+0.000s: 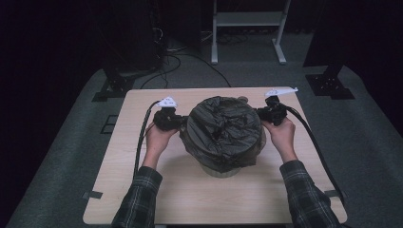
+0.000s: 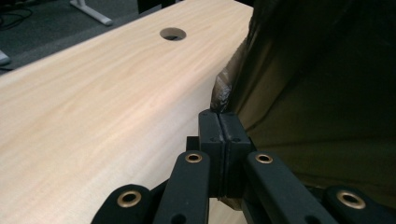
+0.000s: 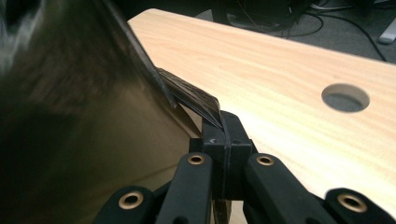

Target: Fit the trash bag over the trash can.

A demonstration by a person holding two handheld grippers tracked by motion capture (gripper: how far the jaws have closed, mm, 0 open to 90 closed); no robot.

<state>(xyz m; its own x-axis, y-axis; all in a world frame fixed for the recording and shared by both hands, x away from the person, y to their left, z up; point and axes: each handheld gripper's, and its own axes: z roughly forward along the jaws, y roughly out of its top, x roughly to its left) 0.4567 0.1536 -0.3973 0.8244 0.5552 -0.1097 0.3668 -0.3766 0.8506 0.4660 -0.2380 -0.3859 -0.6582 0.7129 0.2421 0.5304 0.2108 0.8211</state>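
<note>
2 grippers, both clamped tight on the same dark plastic bag (image 1: 223, 130), 1 on each side of it; left gripper (image 1: 179, 122) pinches the bag's left edge, right gripper (image 1: 260, 114) pinches the right edge, the bag stretched between them; the bag drapes over a pale bin (image 1: 219, 170), whose base peeks out just below the bag's lower edge on the near side.

Left gripper view: jaws pressed flat together, a crumpled fold of bag (image 2: 223, 91) coming out right at the tips; the rest of the film rises as a dark wall to the right of the jaws; bare table (image 2: 102, 107) to their left, with a round cable hole (image 2: 173, 33) well beyond the tips.

Right gripper view: jaws likewise closed flush, a thin pleated strip of bag (image 3: 196, 95) caught at the tips and running up and left into the dark sheet; table (image 3: 280, 84) on the right of the jaws, a round hole (image 3: 345, 97) ahead and to their right.

High view: a hand (image 1: 159, 137) sits behind the left gripper, the other hand (image 1: 281, 132) behind the right one; checked sleeves come in from the near edge; a cable (image 1: 141, 137) trails back from the left gripper along the forearm; the right cable (image 1: 316, 152) runs toward the near right corner of the table.
</note>
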